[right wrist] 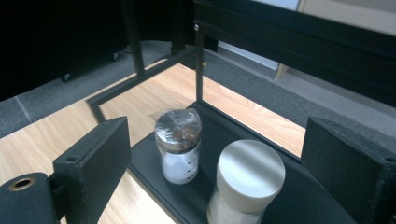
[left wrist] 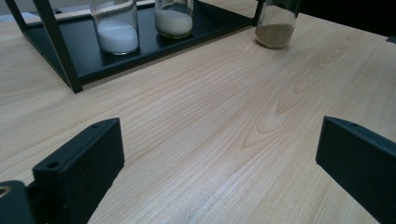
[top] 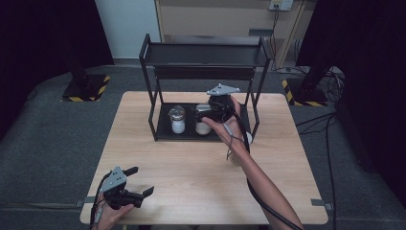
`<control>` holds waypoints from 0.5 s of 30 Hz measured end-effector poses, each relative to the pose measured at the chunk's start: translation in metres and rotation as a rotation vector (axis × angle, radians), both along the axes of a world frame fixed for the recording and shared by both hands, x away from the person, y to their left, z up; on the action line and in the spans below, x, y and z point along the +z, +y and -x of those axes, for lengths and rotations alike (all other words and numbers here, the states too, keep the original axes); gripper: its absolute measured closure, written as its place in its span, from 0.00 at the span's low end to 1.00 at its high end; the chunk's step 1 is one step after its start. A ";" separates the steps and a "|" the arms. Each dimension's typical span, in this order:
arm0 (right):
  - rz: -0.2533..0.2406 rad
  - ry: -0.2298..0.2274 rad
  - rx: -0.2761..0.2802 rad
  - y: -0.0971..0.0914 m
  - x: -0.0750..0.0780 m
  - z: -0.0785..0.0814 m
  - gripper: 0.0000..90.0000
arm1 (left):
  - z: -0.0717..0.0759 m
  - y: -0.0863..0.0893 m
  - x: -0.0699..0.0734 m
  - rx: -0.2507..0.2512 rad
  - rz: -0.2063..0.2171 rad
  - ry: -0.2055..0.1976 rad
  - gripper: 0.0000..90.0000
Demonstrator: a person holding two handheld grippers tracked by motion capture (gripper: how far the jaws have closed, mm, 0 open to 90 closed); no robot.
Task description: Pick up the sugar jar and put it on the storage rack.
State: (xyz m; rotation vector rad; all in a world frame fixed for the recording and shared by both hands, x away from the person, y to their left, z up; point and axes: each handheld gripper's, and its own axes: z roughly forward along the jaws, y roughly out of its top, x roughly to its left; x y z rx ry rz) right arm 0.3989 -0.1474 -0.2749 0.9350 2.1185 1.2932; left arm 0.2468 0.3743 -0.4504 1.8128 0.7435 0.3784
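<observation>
A black two-tier rack [top: 153,103] stands at the back of the wooden table [top: 191,187]. Its lower shelf [right wrist: 154,161] holds two jars of white powder. The left jar [top: 178,120] [right wrist: 179,144] has a film-wrapped dark top. The right jar [top: 203,127] [right wrist: 250,179] has a round white lid. My right gripper [top: 201,114] [right wrist: 219,140] hangs open just above the white-lidded jar, its pads clear of it. My left gripper [top: 141,180] [left wrist: 219,149] rests open and empty near the table's front left corner, pointing toward the rack.
A third jar [left wrist: 275,23] with brownish powder stands on the table just off the rack's front right leg. The rack's upper shelf [top: 206,55] overhangs the jars. Black posts [right wrist: 200,70] frame the shelf. Dark carpet surrounds the table.
</observation>
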 end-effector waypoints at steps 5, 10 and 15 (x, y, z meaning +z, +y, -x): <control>0.005 -0.030 0.034 -0.007 0.009 0.014 0.09 | 0.000 0.000 0.000 -0.001 0.000 0.000 0.00; 0.006 -0.046 0.057 -0.015 0.017 0.025 0.09 | 0.000 0.000 0.000 -0.001 0.000 0.000 0.00; 0.012 -0.062 0.083 -0.025 0.023 0.037 0.08 | 0.000 0.000 0.000 0.000 0.000 0.001 0.00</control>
